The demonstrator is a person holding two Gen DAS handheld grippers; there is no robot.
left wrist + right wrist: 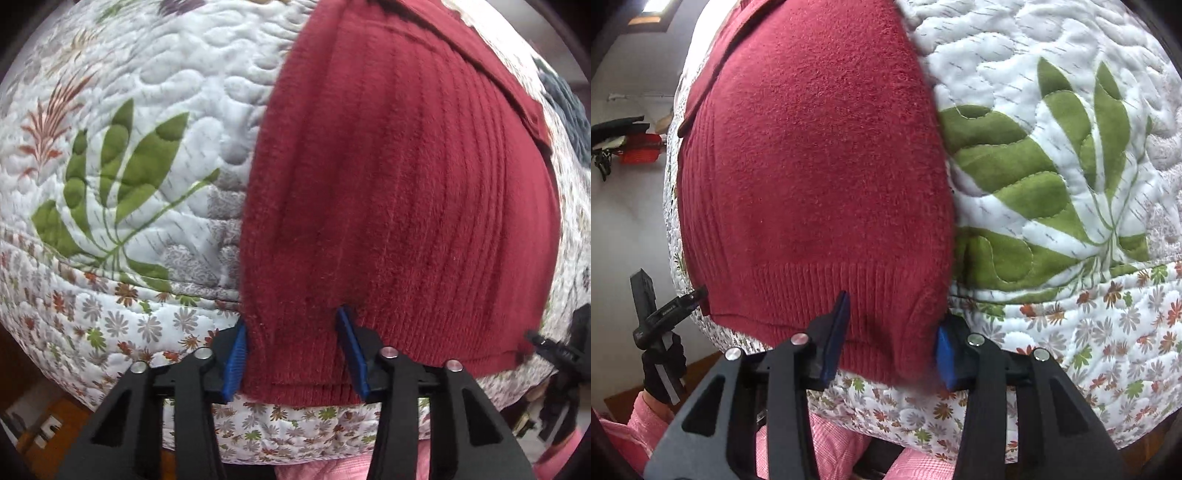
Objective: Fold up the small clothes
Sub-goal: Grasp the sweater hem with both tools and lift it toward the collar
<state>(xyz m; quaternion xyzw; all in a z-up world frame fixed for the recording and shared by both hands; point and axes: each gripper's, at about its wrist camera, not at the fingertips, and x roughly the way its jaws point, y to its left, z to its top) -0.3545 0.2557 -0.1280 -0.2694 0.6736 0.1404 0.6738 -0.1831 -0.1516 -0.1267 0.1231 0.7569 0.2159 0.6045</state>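
Soft ribbed-knit red sweater [399,192] will drape; take its hem corners, lower centre, where your left gripper [295,354] and right gripper [892,339] seemingly straddle it, jaws apart.

The sweater [399,206] is a deep burgundy red all over, with a vertical ribbed knit and a tighter ribbed band along the hem. Under it, the quilt [155,92] is white with big olive-green leaf shapes, rusty-red fern sprigs, and a border of tiny grey, green and orange flowers. Both grippers are black with bright blue pads [836,332]. The person's sleeve [639,424] is pink with a fine check.
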